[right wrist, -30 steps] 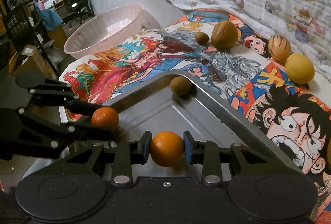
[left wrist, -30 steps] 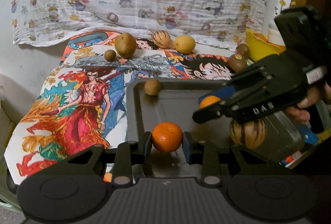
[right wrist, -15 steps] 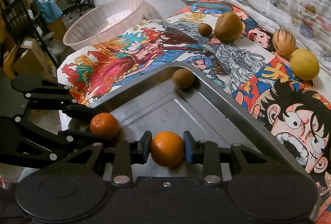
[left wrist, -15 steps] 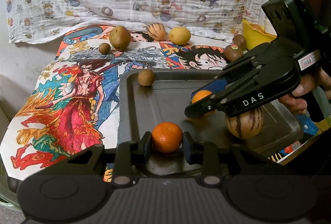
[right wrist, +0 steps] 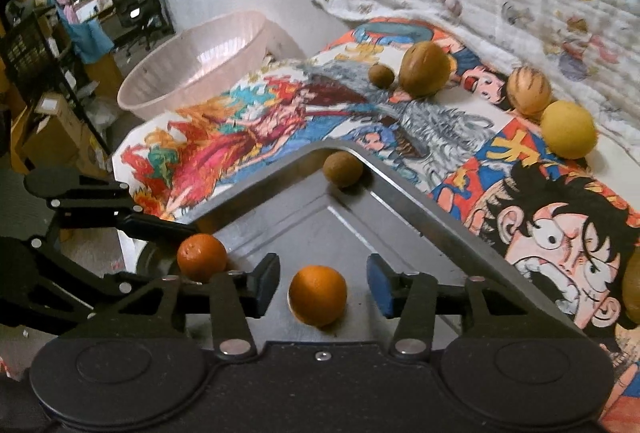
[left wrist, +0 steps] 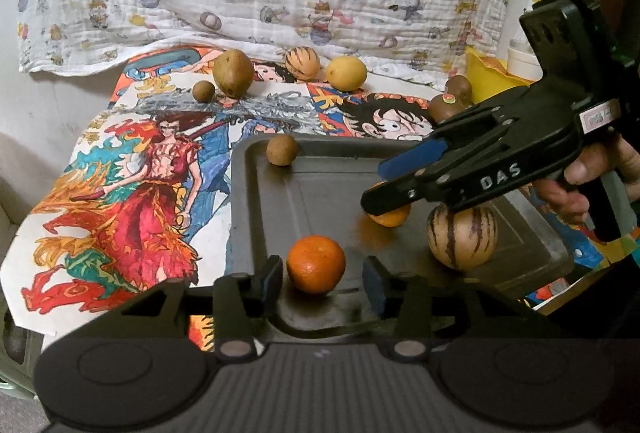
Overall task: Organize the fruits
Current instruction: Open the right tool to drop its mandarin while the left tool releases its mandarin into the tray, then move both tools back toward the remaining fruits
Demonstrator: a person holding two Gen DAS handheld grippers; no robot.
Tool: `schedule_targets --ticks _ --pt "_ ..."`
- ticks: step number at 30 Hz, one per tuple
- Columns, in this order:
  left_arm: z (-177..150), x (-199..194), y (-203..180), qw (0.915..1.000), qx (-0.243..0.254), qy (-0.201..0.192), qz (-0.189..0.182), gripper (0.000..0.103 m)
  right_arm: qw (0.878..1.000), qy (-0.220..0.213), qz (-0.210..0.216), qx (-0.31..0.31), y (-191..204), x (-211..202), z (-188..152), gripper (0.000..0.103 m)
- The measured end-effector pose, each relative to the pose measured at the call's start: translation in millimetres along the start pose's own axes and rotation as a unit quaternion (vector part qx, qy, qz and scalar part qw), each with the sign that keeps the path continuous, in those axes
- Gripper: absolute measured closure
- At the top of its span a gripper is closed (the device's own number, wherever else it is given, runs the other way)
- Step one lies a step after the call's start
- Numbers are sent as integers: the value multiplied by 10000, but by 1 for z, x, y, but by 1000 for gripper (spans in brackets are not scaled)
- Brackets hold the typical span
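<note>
A dark metal tray (left wrist: 240,201) lies on a cartoon-print cloth. My left gripper (left wrist: 323,283) sits low over the tray's near edge, jaws opening. An orange (left wrist: 316,259) rests on the tray between its fingers, with a gap on each side. My right gripper (right wrist: 322,287) is also opening, and a second orange (right wrist: 318,295) lies loose between its pads. In the left wrist view the right gripper (left wrist: 378,187) reaches in from the right, held by a hand, above that second orange (left wrist: 390,219). A striped melon (left wrist: 462,237) and a small brown fruit (left wrist: 282,149) also sit in the tray.
Beyond the tray on the cloth lie a large brown fruit (left wrist: 233,73), a small brown one (left wrist: 203,91), a striped melon (left wrist: 302,63), a yellow fruit (left wrist: 346,73) and stickered kiwis (left wrist: 446,105). A pink basin (right wrist: 196,69) stands past the table's left end.
Both grippers were shut on their oranges and have now spread their jaws. Each orange has dropped free onto the tray floor. The hands stayed nearly where they were.
</note>
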State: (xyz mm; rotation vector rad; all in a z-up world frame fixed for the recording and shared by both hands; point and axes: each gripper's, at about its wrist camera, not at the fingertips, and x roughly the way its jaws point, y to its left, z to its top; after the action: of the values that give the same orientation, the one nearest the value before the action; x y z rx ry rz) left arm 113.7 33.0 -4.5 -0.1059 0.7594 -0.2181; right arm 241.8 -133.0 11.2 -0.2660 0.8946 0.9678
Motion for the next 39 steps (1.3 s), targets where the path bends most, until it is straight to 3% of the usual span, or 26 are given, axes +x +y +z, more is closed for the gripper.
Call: schedule_targets --ticks 10,12,19,26,39 --pt "-3 -25 -10 9996 57 -256 145 7 9991 -404 -154 35 9 -46 -13 11" --pt "-5 -30 -12 9992 74 -324 242 3 9989 -433 -186 3 13 -55 -19 6" --pt "-8 -42 -21 9988 157 -316 344 1 9985 -412 -357 -54 20 -77 -44 1" --pt "-8 -48 -38 9982 367 -300 368 1 9960 -396 -796 -44 18 -95 -69 1" --pt "7 -34 -70 9954 893 -89 337 1 9909 -433 -1193 439 -15 -114 -104 1"
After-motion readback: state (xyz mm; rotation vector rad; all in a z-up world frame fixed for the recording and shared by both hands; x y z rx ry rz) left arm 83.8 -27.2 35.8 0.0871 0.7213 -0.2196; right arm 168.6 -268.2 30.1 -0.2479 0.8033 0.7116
